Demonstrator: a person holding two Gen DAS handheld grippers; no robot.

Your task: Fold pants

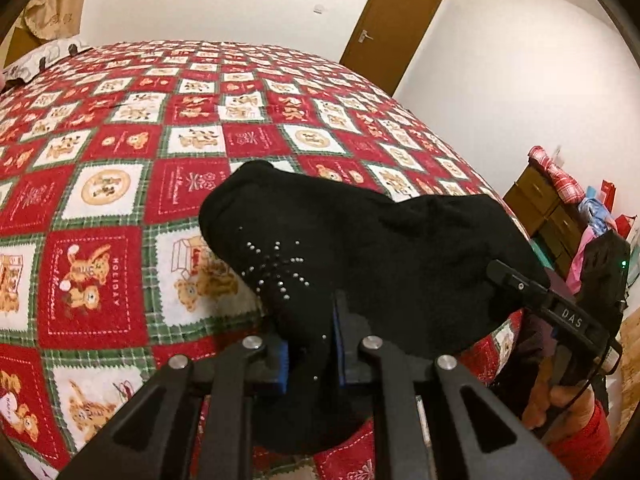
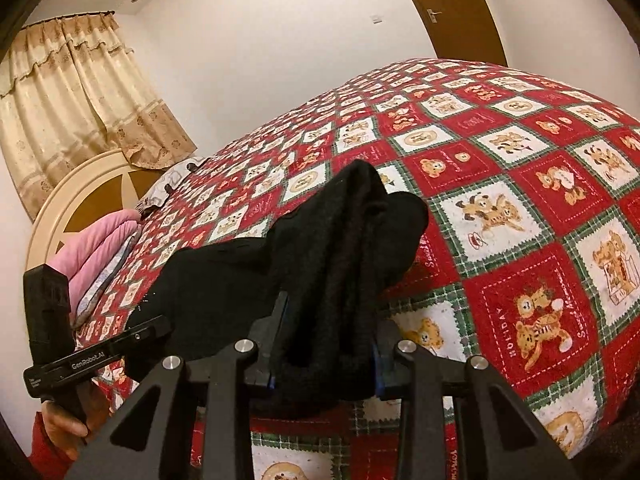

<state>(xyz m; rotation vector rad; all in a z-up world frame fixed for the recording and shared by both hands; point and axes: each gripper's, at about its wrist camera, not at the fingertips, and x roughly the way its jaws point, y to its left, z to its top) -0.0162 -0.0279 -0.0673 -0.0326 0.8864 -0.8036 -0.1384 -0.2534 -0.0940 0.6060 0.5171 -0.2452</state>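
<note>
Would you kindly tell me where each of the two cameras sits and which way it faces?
Left wrist: on the left gripper, facing across the bed toward the door; the right gripper shows at right.
Right wrist: on the right gripper, facing the curtain and headboard; the left gripper shows at left.
Shared: both clamp the black pants.

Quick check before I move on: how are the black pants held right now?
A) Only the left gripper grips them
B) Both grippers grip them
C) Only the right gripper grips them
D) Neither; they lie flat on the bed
B: the black pants are bunched between the fingers of the left gripper and also the right gripper, above the quilt.
</note>
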